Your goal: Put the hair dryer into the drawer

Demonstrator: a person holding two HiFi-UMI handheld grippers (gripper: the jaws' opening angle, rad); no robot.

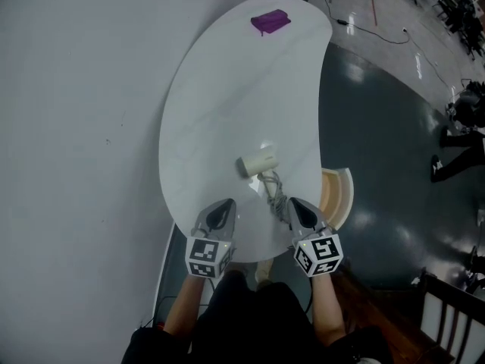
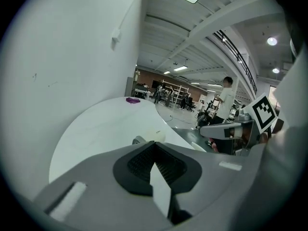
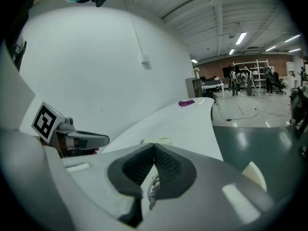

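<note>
- While both grippers hang over the near rim of the white table point(image 1: 227, 89), where's the hair dryer point(image 1: 258, 161)?
- Lying on its side on the tabletop, close to that rim, between the two grippers and a bit beyond their tips. Cream body, with the darker end toward the left in the head view. Its cord point(image 1: 274, 192) is bunched up and trails from it toward the right gripper point(image 1: 294, 202).
- Jaw state?
- On the left gripper point(image 1: 223, 203) the fingers are pressed together at the tips, nothing between them. The right is the same, tips closed. The cord shows through the slit below its pads in the right gripper view; can't tell if it touches. Neither gripper touches the dryer body.
- And the drawer point(image 1: 339, 192)?
- Curved, pulled out at the table's right side, pale wood inside, just right of the right gripper. Dryer isn't in it.
- Anything else on top?
- A purple object point(image 1: 270, 22) at the far end, well apart from the dryer.
</note>
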